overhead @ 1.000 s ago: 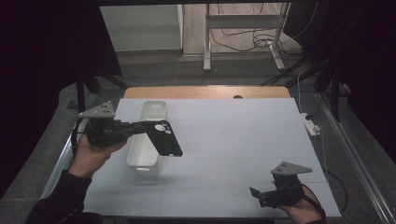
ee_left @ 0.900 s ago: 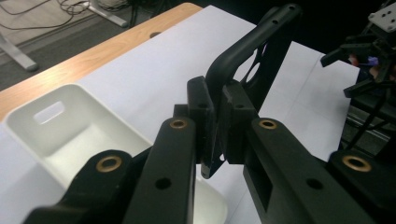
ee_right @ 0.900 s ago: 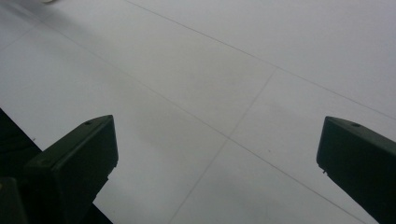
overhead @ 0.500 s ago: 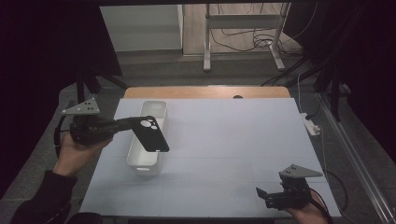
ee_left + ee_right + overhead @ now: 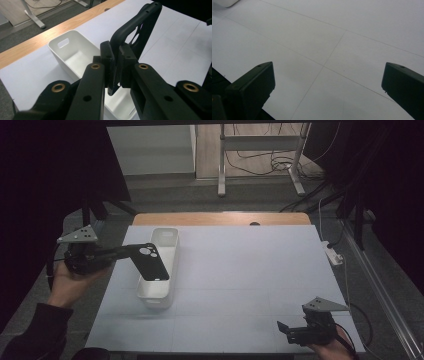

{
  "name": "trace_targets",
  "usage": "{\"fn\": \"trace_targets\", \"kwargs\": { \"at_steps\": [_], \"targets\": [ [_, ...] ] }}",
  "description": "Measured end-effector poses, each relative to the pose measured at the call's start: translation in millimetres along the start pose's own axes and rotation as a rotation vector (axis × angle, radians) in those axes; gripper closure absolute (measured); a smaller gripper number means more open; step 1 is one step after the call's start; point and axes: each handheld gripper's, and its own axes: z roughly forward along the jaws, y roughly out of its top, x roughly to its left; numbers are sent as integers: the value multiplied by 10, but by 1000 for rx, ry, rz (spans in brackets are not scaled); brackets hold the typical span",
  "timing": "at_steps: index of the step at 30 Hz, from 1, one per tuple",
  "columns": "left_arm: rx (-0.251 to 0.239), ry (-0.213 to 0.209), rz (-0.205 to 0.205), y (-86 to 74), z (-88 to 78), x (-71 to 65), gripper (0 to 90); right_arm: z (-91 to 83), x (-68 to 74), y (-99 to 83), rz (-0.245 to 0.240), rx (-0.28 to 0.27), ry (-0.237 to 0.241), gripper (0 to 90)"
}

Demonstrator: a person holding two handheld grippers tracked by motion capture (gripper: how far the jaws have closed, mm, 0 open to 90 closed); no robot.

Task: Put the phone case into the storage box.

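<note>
My left gripper (image 5: 131,251) is shut on one end of a black phone case (image 5: 150,262) with camera cut-outs. The case hangs tilted in the air above the middle of a long white bin (image 5: 156,299) at the table's left. In the left gripper view the jaws (image 5: 116,60) pinch the case's (image 5: 140,30) edge, and the empty bin (image 5: 62,42) lies below them. My right gripper (image 5: 284,330) is near the table's front right corner. Its jaws (image 5: 328,75) stand wide open above the bare white table top, with nothing between them.
A white mat (image 5: 240,270) covers the table, and a wooden strip (image 5: 220,218) shows along its far edge. A white power strip (image 5: 334,255) lies off the right edge. Desk legs and cables stand on the floor behind.
My left hand has drawn leftward with the phone case, which now hangs over the bin's middle instead of past its right side. The right hand has barely shifted.
</note>
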Motion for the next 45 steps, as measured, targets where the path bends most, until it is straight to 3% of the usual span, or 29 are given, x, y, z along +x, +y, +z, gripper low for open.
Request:
{"fn": "trace_targets", "kwargs": {
  "at_steps": [32,45],
  "targets": [
    [53,35,-28,-94,531,326,837,-46,-16,-25,-1,0,-13,0],
    [64,54,-27,-60,745,486,836,-35,-21,-23,1,9,-7,0]
  ]
}}
